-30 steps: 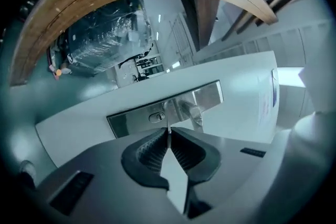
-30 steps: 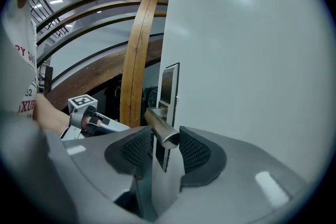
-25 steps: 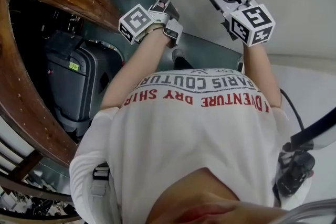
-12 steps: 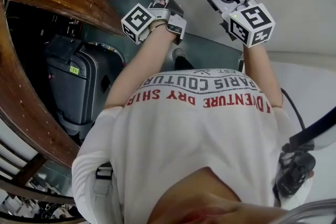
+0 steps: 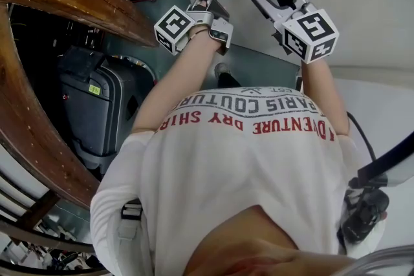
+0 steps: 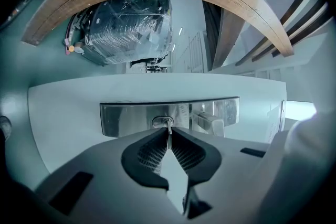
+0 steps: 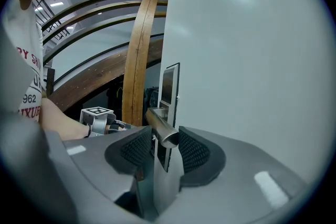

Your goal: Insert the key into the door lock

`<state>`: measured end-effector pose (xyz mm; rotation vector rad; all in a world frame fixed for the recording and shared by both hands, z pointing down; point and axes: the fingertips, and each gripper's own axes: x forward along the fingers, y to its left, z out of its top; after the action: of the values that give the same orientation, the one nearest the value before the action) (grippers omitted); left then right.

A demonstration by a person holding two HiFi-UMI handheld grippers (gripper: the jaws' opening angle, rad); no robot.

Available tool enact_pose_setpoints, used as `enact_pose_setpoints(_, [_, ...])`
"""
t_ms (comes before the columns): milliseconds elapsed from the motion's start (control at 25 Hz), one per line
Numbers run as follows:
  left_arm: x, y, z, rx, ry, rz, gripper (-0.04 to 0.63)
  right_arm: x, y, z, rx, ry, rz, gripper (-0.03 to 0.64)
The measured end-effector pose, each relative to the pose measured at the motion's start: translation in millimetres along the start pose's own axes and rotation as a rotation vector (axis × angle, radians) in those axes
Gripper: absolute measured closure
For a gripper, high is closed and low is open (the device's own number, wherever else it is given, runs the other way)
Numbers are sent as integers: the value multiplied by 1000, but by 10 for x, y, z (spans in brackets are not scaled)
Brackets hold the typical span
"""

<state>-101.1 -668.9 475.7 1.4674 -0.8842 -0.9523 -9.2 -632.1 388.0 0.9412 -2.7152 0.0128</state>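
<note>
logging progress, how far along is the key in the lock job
Done: the left claw grips the key, with its tip at the keyhole in the lock plate. In hand: the right claw is clamped on the door handle. Left: pushing the key fully in; part of its blade shows outside the lock.

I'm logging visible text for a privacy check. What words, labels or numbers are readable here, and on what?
"PARIS COUTUR": grey, upside down on the white T-shirt.
"DVENTURE DRY SHIR": red, next line, ends cut off.
"962": same T-shirt, right gripper view.
Small print above the grey line: too small.
Green sticker on the suitcase: too small.
</note>
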Motion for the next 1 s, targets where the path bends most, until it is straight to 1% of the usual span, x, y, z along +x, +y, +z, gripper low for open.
enact_pose_setpoints(160, [69, 19, 6, -13, 0, -5, 572, 9, -20, -12, -5, -2, 1, 465])
enact_pose_setpoints(440, [95, 15, 22, -10, -4, -19, 572, 20, -5, -9, -12, 8, 1, 466])
enact_pose_setpoints(560, [130, -19, 15, 6, 20, -42, 572, 20, -20, 9, -18, 11, -7, 465])
enact_pose_setpoints(640, [146, -52, 15, 34, 46, -66, 571, 27, -19, 9, -20, 9, -16, 465])
enact_pose_setpoints(720, [131, -92, 32, 96, 72, -88, 541, 39, -13, 3, -23, 5, -31, 465])
enact_pose_setpoints(840, [51, -128, 31, 232, 131, -89, 508, 20, -32, -6, -34, 10, -62, 463])
enact_pose_setpoints(880, [0, -132, 23, 296, 156, -78, 508, -7, -47, -1, -35, 8, -79, 462])
enact_pose_setpoints(920, [-69, -128, 19, 376, 182, -60, 508, -50, -63, 8, -32, 1, -101, 462])
enact_pose_setpoints(960, [-158, -128, 17, 472, 210, -37, 508, -108, -76, 16, -29, -8, -127, 462])
enact_pose_setpoints(1000, [-265, -154, 11, 584, 238, -18, 508, -181, -72, 16, -23, -16, -148, 462])
